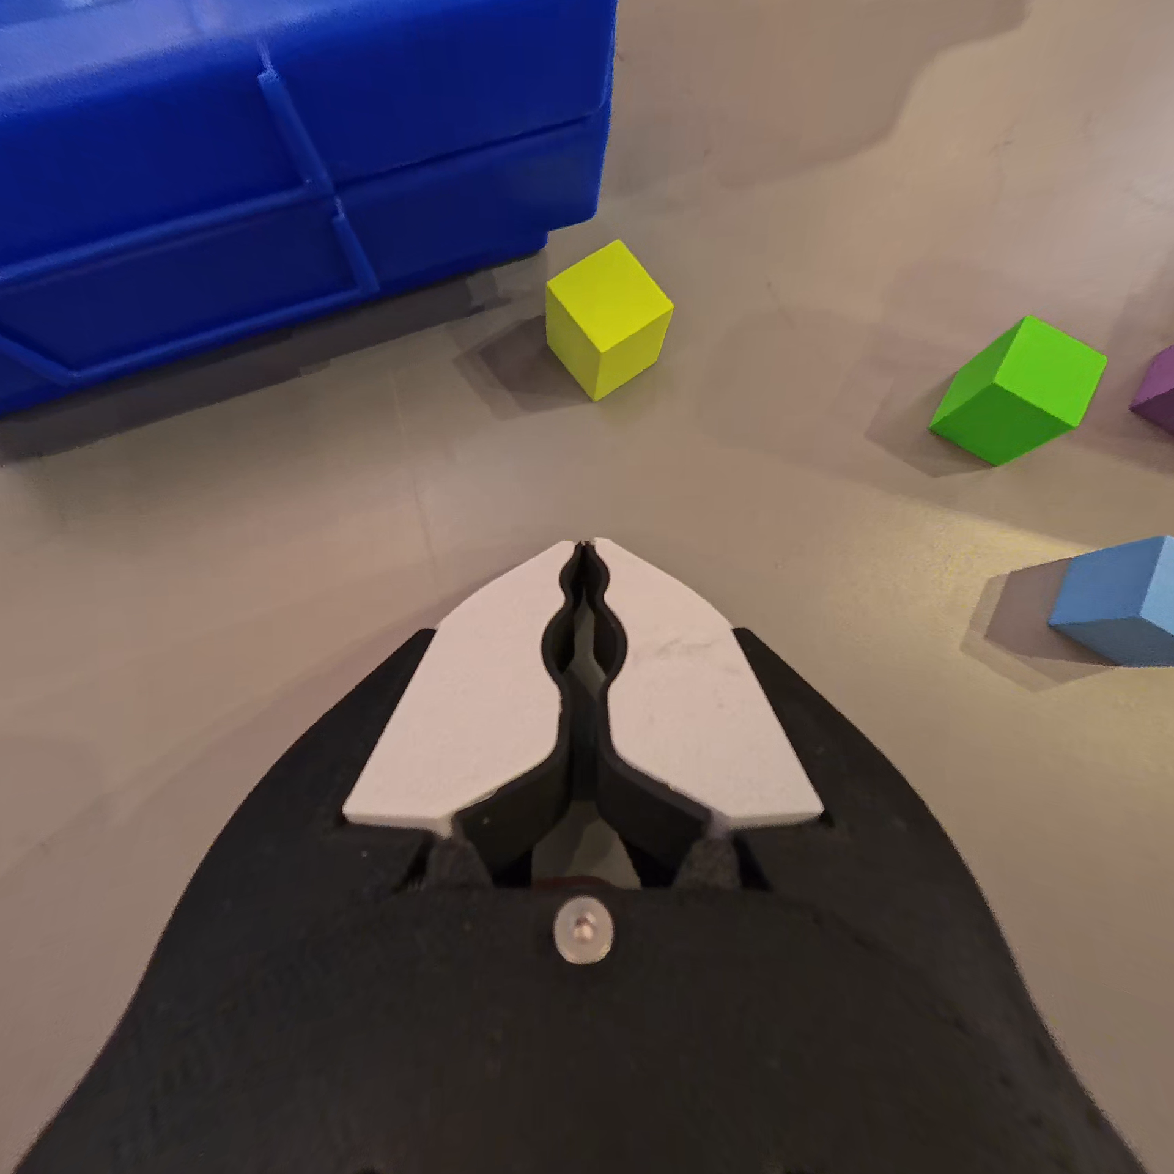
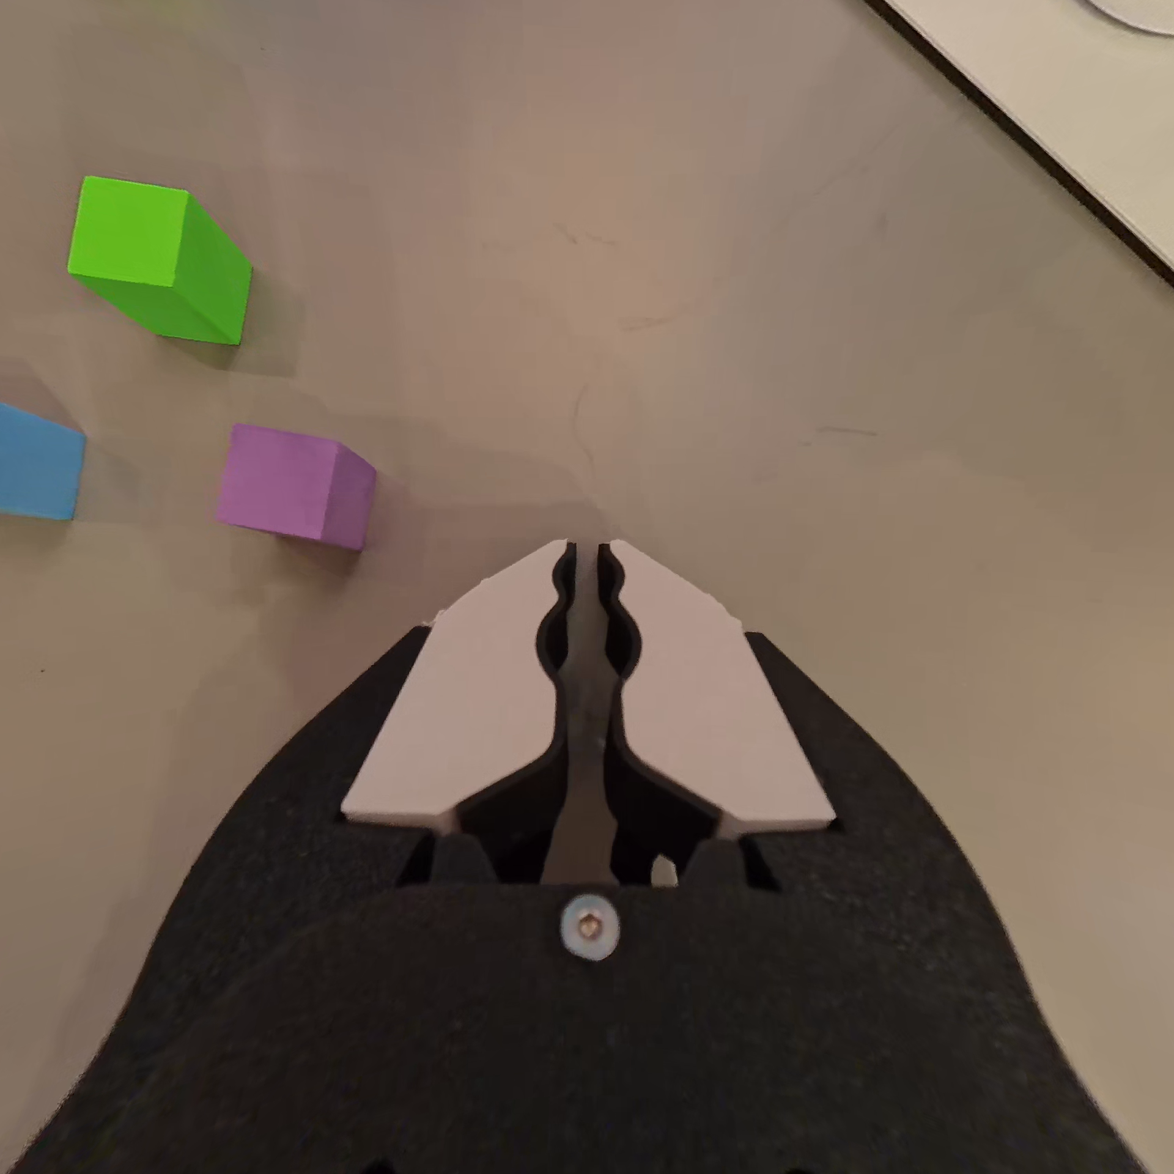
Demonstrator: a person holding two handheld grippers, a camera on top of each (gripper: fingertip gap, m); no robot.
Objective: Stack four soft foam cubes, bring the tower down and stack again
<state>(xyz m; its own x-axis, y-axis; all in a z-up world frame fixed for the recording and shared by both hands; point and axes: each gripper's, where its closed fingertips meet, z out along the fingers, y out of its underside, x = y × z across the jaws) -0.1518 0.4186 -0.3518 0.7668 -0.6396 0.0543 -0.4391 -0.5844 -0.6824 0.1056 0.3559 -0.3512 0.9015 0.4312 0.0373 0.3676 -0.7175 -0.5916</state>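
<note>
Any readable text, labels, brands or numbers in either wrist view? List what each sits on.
None. No writing shows in either view.
Blue bin: plain moulded plastic, no label in view.
Yellow, green, purple and blue cubes: bare faces.
Table: only faint scuffs.
White board at the corner: blank where visible.

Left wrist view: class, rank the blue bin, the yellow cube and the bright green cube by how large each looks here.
1. Blue bin, far the largest.
2. Bright green cube.
3. Yellow cube.
The two cubes look close in size, and the wide-angle stretch at the edge makes their order unsure.
</note>
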